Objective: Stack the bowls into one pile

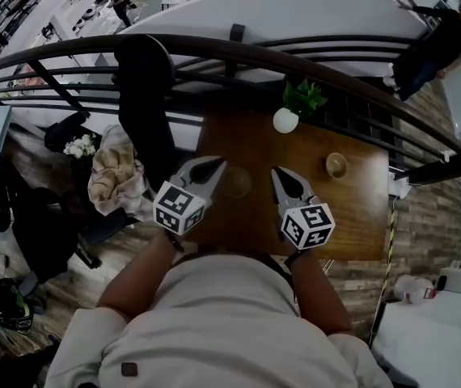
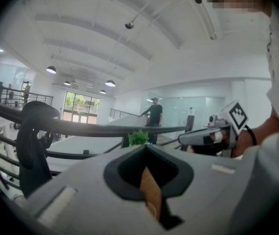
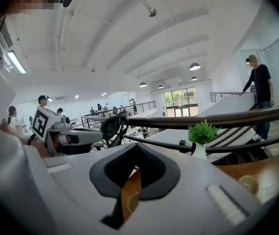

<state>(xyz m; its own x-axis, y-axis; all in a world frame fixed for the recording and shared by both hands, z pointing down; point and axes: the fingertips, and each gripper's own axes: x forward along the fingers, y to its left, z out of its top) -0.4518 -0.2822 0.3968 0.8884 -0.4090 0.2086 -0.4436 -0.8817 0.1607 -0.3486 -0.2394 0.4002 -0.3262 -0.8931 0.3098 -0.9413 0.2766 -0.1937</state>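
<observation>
We look down on a brown wooden table [image 1: 360, 212] set against a dark curved metal railing [image 1: 311, 59]. At its far edge stands a white round vase with a green plant [image 1: 286, 118]. Around it lies a floor of wooden planks [image 1: 429, 217]. The white arched ceiling [image 2: 144, 48] carries round hanging lamps [image 2: 110, 83], and daylight enters through a tall window [image 2: 83, 105].

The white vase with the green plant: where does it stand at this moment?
Head view: the white vase stands at the wooden table's far edge, just before the dark railing, left of the small bowl.
</observation>
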